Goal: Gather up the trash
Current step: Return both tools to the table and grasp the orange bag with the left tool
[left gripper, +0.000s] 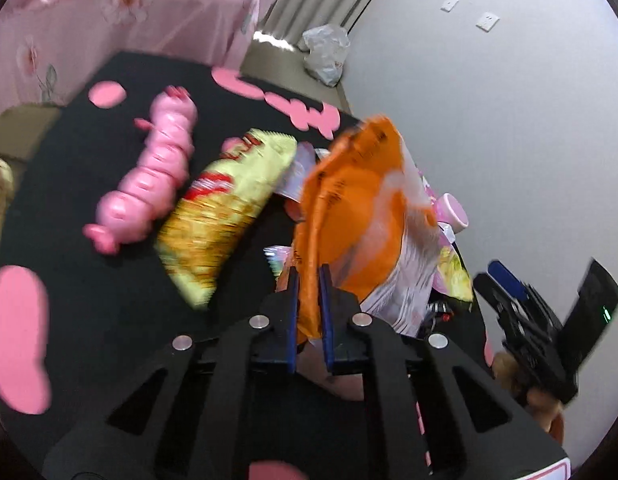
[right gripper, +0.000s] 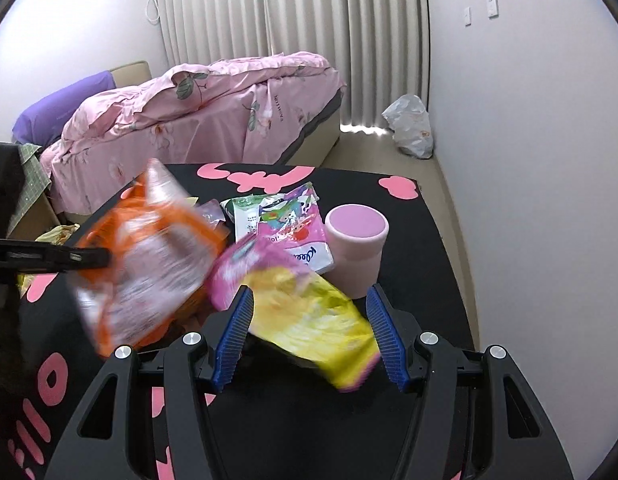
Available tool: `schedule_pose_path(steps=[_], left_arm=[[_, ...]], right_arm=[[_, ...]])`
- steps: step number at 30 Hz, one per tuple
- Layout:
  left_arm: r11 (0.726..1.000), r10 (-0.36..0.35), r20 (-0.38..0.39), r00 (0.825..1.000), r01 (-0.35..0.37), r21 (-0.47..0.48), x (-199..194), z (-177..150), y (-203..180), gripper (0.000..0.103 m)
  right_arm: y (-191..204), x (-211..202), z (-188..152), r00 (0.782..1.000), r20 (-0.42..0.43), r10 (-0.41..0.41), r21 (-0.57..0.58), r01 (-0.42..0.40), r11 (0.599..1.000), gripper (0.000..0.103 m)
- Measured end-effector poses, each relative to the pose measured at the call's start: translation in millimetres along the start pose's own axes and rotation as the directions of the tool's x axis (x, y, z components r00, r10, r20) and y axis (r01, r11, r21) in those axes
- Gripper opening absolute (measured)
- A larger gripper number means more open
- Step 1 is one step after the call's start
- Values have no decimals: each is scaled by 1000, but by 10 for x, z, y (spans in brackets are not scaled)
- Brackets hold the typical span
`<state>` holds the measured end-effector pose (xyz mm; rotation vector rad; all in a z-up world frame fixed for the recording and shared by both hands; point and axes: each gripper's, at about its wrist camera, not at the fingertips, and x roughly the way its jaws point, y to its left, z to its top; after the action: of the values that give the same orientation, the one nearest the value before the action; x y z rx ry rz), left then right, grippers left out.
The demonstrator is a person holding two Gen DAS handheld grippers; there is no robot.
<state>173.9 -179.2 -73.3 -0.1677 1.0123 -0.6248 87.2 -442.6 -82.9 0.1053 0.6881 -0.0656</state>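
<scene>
My left gripper (left gripper: 308, 280) is shut on an orange snack bag (left gripper: 361, 208) and holds it above the black table (left gripper: 89, 280); the bag also shows blurred in the right wrist view (right gripper: 149, 248). My right gripper (right gripper: 309, 300) is open, with a yellow and pink snack bag (right gripper: 309, 316) lying between its fingers, not squeezed. A yellow chip bag (left gripper: 225, 216) lies on the table left of the orange bag. A tissue pack (right gripper: 293, 232) and other wrappers lie behind.
A pink caterpillar toy (left gripper: 149, 176) lies on the table. A pink cylindrical cup (right gripper: 357, 248) stands just beyond my right gripper. A bed with pink cover (right gripper: 205, 120), curtains and a white plastic bag (right gripper: 411, 126) on the floor are behind the table.
</scene>
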Motion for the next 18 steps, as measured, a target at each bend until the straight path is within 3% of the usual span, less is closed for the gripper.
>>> schedule_pose_path(steps=[6,11,14,18], left_arm=[[989,85,11,996,-86,121,-504,-63,234,9],[991,105,21,994,-106,85,-672,-82,543,9],[993,99,29,995,-100,55,-634,-54,629,20],[997,70,54,996,-71,16,-581,-77,673,34]], right_arm=[[-176,199,40,999,-39,14,6,-14,1000,56],[-386,314,67,999,-47,19,26,-18,1000,56],[-578,405,95,994,-79,71,84,-64,994,56],[-813,565,11,971,-161,174,216,-138,967,56]])
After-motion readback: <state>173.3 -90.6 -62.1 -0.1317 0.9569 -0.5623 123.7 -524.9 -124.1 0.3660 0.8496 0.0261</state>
